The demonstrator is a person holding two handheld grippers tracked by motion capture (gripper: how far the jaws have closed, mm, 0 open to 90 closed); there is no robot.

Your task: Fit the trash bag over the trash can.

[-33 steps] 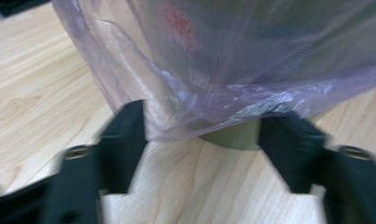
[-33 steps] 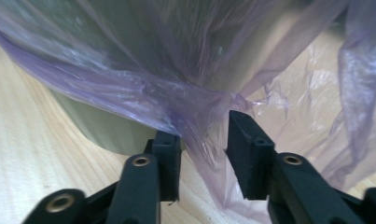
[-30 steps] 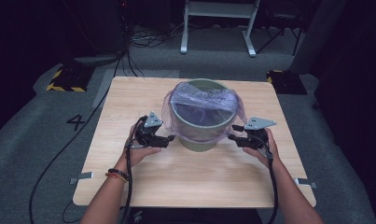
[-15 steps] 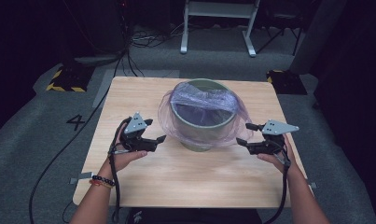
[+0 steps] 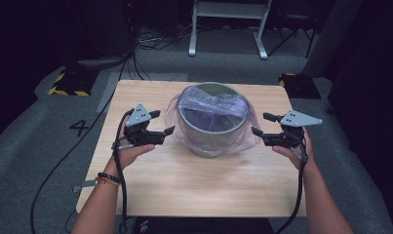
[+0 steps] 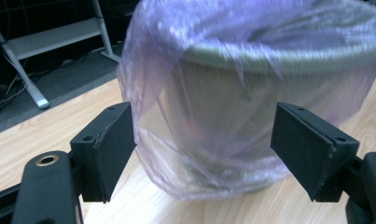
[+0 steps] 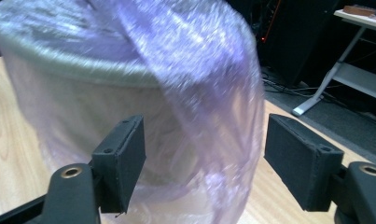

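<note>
- Fingers of the left gripper (image 5: pixel 162 123) stand well apart with nothing between the pads; in the left gripper view the two black pads (image 6: pixel 112 147) frame the lilac plastic bag (image 6: pixel 213 116) without touching it.
- Fingers of the right gripper (image 5: pixel 263 124) stand wide too; they have just been opening, and the right gripper view shows the bag's loose film hanging beyond the gap, clear of both pads (image 7: pixel 125 161).
- Green bucket (image 5: pixel 211 127) sits upright near the middle of the bench (image 5: pixel 184 190), a little towards its far edge, the bag lining it and folded down over the rim as a loose skirt reaching almost to the wood.
- Each gripper hangs just beside the bucket, one on either flank, fingers pointing inward at it, apart from bag and bucket alike.
- Bench is pale wood on grey carpet; a white metal frame (image 5: pixel 228 27) stands beyond the far edge, and a black cable (image 5: pixel 62 161) trails off the left side across the floor.
- Bare wood lies open in front of the bucket towards the near edge, and narrower strips remain on both sides behind the hands.
</note>
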